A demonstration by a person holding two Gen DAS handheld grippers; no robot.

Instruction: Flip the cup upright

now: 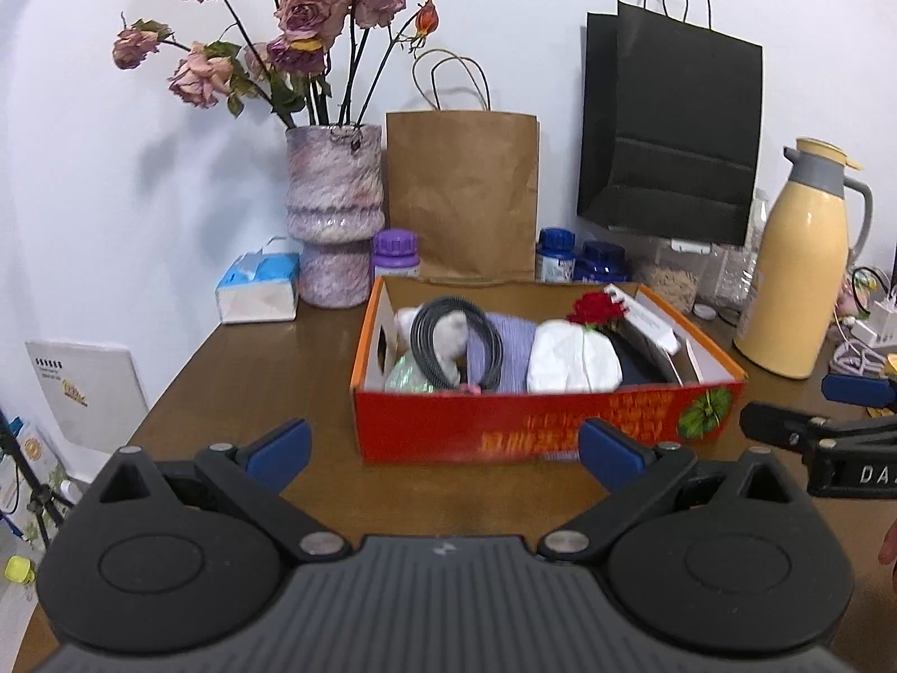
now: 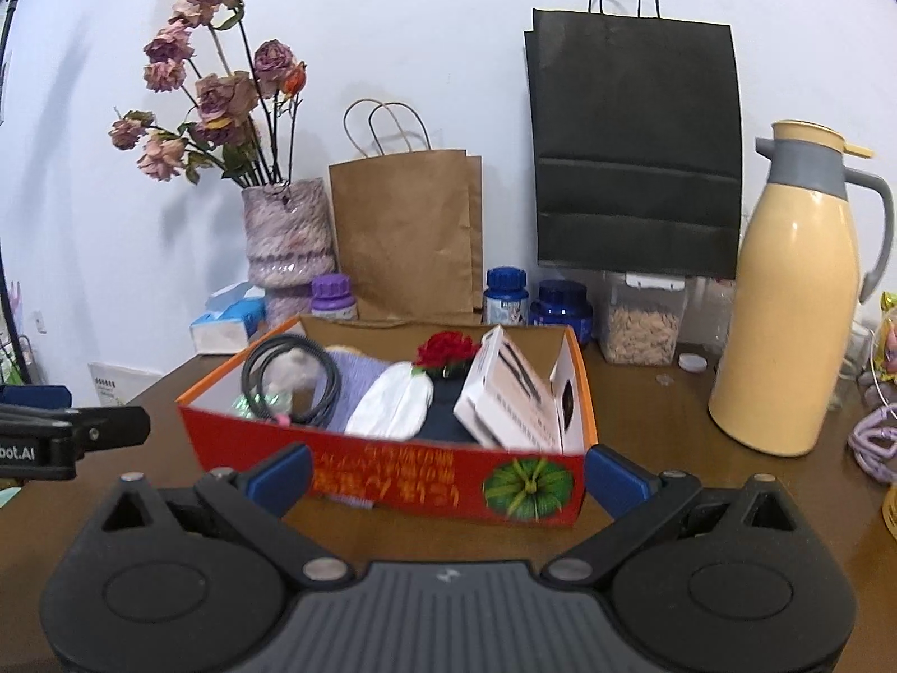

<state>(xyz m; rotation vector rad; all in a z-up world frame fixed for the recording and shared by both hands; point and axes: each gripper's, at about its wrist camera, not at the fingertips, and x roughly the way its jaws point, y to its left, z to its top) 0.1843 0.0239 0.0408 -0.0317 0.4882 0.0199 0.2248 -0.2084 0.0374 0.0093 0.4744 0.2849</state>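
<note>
No cup in sight; both your left gripper point(image 1: 443, 448) and right gripper point(image 2: 448, 474) gape wide, empty; reaching blind risks snagging the red box point(image 1: 504, 420).

This looks like a lived-in room of a home, with a brown wooden table point(image 2: 661, 426) pushed against a plain white wall and crowded with household odds and ends. The landmark is an open red cardboard box point(image 2: 392, 476) of mixed belongings at the table's middle; behind it to the left stand a mottled vase of dried roses point(image 2: 287, 235), a tissue pack point(image 2: 227, 325) and a brown paper bag point(image 2: 409, 235), and behind it sit supplement bottles point(image 2: 506, 294). To the box's right are a clear jar of dry food point(image 2: 642, 325) and a cream thermos jug point(image 2: 785, 303), with a black paper bag point(image 2: 633, 151) against the wall above.
</note>
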